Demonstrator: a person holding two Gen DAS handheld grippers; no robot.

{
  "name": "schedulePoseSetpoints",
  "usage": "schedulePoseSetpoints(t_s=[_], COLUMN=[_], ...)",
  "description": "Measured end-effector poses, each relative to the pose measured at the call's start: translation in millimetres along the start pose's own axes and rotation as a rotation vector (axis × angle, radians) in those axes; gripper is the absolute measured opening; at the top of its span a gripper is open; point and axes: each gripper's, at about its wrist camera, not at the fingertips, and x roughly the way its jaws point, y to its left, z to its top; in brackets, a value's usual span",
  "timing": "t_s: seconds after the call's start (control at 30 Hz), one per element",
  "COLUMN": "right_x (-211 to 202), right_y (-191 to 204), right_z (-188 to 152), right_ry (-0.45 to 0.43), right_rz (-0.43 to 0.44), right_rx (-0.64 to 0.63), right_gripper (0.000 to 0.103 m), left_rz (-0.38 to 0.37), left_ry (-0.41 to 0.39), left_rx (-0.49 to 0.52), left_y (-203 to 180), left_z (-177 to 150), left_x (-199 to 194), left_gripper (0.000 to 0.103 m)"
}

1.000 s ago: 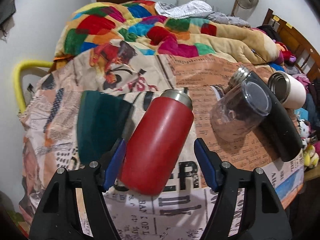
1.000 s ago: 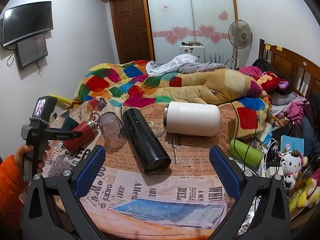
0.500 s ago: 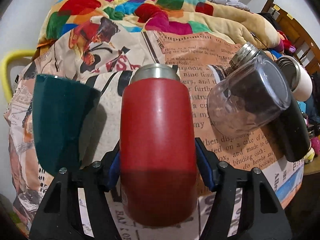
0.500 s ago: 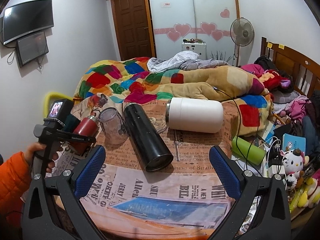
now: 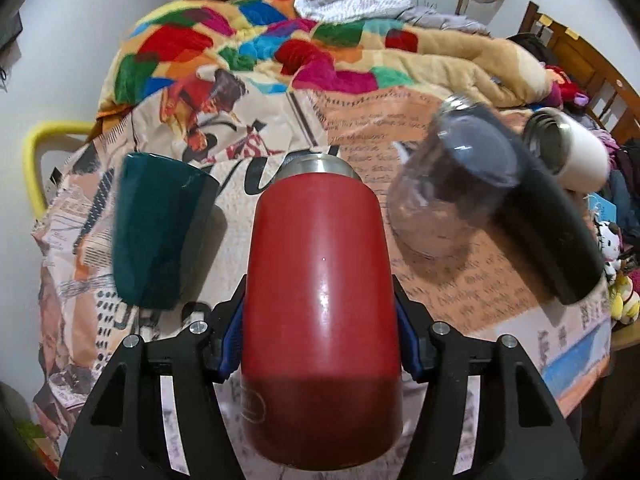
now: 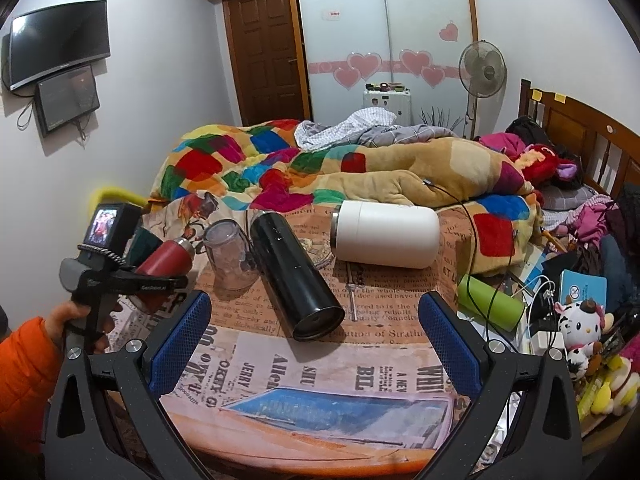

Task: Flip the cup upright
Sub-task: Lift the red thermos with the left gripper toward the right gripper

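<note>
Newsprint-patterned cloth is covering the round counter (image 6: 280,368), with a bed under a patchwork quilt (image 6: 248,168) lying just beyond its far edge. Near the left edge, the left gripper (image 5: 320,332) is clamping its jaws on the sides of a red cup (image 5: 320,312), whose steel rim is pointing away toward the bed while its base is facing the camera. From the right wrist view the red cup (image 6: 164,260) is sitting tilted in that gripper, raised at its mouth end, and whether it is touching the cloth cannot be told. A dark green cup (image 5: 156,228) is standing just to its left, close to the counter's left edge. On its other side a clear glass (image 5: 448,196) is resting mouth down, touching a black flask (image 6: 296,276) that is lying on its side across the middle of the counter. A white flask (image 6: 384,234) is lying on its side at the far edge, near the quilt. The right gripper (image 6: 316,332) is hovering over the near edge, its jaws spread wide apart and holding nothing.
</note>
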Motion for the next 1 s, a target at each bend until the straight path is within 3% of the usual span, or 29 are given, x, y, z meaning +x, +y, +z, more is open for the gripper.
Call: schedulePoseSetpoints(t_s=[0.33,0.57,0.77,1.0], right_x=[-24.8,-38.5,-45.4,-43.3], right_y=[8.7,11.6,9.8,4.4], right_z=[1.9,1.1,-2.4,-8.9], right_ry=[-0.051,-0.075,-0.081,-0.062], right_rz=[0.037,0.048,0.050,0.046], right_rx=[-0.015,-0.025,-0.027,-0.028], right_gripper=[0.103,0.103,0.103,0.103], left_rz=[-0.016,-0.034,-0.090,-0.150], left_ry=[-0.150,-0.227,-0.231,-0.142], left_rx=[0.069,0.134,0.171,0.206], left_y=[-32.3,-70.0,-102.3,-134.8], left_z=[-16.7,-27.7,-42.7,-61.8], left_x=[-100.1,-140.6,-148.0,-107.9], left_gripper=[0.061,0.061,0.061,0.061])
